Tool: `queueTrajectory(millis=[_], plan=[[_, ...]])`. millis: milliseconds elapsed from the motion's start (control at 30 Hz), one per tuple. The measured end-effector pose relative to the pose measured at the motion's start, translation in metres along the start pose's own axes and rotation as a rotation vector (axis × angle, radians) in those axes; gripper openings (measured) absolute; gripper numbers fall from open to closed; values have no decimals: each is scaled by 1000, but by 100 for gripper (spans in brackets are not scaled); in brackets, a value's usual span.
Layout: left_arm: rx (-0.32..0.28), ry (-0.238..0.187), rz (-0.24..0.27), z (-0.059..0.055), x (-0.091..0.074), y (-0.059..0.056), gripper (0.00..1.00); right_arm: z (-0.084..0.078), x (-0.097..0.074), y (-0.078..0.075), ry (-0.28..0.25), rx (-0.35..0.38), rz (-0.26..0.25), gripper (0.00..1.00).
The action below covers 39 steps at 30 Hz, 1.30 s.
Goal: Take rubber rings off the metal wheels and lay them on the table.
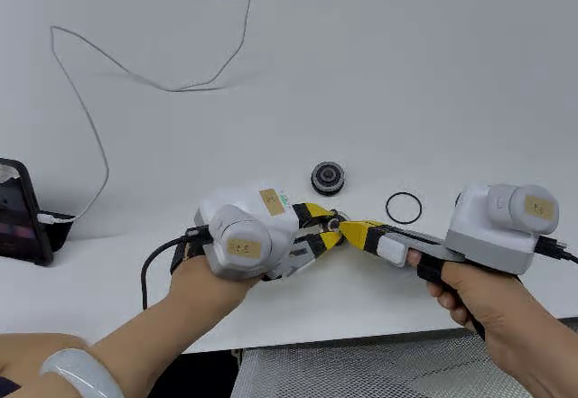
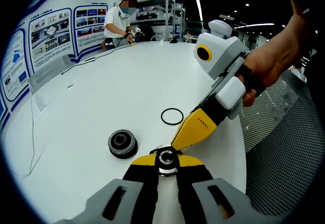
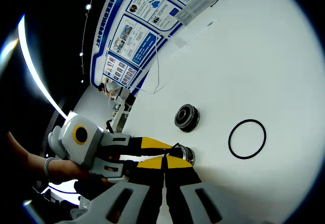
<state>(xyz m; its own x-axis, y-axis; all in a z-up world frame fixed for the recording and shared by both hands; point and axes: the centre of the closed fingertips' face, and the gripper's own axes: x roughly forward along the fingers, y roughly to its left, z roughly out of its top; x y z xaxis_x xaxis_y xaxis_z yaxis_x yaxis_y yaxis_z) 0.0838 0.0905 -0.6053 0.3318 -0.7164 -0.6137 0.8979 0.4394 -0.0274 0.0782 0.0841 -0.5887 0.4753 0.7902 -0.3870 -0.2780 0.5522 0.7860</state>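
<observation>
You are holding the left gripper (image 1: 322, 232) in your left hand (image 1: 206, 276), and its jaws are clamping a small metal wheel (image 2: 166, 159) from both sides. Your right hand (image 1: 470, 288) is holding the right gripper (image 1: 350, 229) just right of that wheel, its jaws pressing together and their tips touching the wheel's rim.

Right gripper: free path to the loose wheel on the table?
Likely yes: the loose wheel sits alone beyond the right gripper, nothing between; its jaws are shut at the held wheel though.
</observation>
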Motion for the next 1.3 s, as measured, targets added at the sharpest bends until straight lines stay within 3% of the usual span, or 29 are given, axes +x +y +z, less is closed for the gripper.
queueTrajectory(millis=[467,867,1300], plan=[[-12,-5,-6,-2,-2,-1,14,-1,0,3,-2,-6,2,1],[-16,-46,-4,5,-12,-2,19,4,1,2,-21,-4,-9,2],[-27,-44,16,0,-19,-2,25,4,1,3,-22,-1,-5,2]])
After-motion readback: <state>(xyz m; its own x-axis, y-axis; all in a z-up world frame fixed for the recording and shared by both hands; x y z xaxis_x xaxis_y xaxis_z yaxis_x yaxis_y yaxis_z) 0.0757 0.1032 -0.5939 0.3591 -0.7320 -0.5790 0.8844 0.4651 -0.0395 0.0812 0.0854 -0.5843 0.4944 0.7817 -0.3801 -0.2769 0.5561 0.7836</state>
